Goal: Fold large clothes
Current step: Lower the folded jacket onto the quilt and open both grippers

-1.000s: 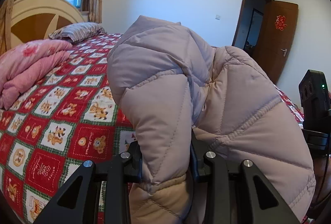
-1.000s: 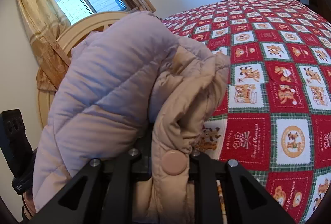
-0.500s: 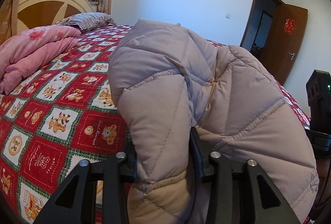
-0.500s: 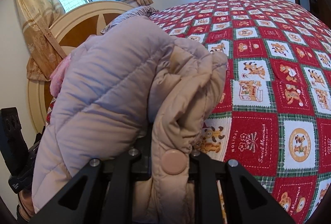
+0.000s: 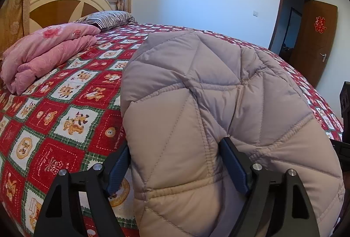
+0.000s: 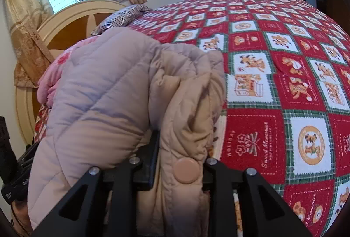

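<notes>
A beige quilted puffer jacket (image 5: pixel 207 105) is bunched up and held above the near edge of the bed. My left gripper (image 5: pixel 175 162) has its jaws spread wide around a thick fold of the jacket, with the padding between the fingers. My right gripper (image 6: pixel 181 149) is shut on the jacket's (image 6: pixel 105 105) front edge, by a round beige snap button (image 6: pixel 187 170). The jacket hides both sets of fingertips.
The bed has a red and white checked cover (image 5: pixel 65 110) with bear prints. A folded pink quilt (image 5: pixel 43 53) and a striped pillow (image 5: pixel 109 18) lie by the headboard (image 5: pixel 65 2). A brown door (image 5: pixel 315 39) stands open at the right. The bed cover also shows in the right wrist view (image 6: pixel 284 83).
Both grippers have moved lower and forward over the bed with the jacket. My left gripper's jaws have spread wider around the fold. The right grip is unchanged.
</notes>
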`<state>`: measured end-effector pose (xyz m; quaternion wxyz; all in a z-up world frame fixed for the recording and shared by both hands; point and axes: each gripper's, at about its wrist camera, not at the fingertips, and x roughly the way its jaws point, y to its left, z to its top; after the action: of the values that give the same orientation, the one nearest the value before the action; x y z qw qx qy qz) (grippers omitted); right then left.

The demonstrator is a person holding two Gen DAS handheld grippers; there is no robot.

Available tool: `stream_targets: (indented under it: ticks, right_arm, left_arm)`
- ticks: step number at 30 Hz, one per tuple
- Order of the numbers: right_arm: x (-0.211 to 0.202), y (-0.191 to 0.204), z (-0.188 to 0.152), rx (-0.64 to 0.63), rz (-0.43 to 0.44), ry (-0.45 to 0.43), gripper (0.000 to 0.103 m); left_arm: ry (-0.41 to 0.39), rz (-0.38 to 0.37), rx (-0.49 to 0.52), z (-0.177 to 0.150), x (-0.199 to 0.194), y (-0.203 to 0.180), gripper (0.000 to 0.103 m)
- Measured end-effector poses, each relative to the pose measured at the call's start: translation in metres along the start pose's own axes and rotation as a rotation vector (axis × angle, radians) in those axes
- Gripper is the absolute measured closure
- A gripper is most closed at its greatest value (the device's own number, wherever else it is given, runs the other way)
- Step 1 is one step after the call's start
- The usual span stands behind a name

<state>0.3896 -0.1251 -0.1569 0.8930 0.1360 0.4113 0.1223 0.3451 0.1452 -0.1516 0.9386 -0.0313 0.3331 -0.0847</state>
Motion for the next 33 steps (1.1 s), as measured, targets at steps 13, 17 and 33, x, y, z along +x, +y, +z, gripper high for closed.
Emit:
stream_targets:
  ticks: [13,17,33]
  right_arm:
    - [0.010,-0.008,-0.003,-0.003,-0.055,0.031,0.063]
    - [0.011,-0.007,-0.003,-0.006,-0.062,0.036,0.061]
    - [-0.041,-0.004,0.007,0.012,-0.115,-0.022,0.032]
  left_arm:
    - [-0.005,0.034,-0.052,-0.005,0.004,0.007,0.007]
    - [-0.001,0.039,-0.083,-0.006,0.005,0.010,0.003]
    - [-0.124,0.082,-0.067,-0.002,-0.089,0.003,0.003]
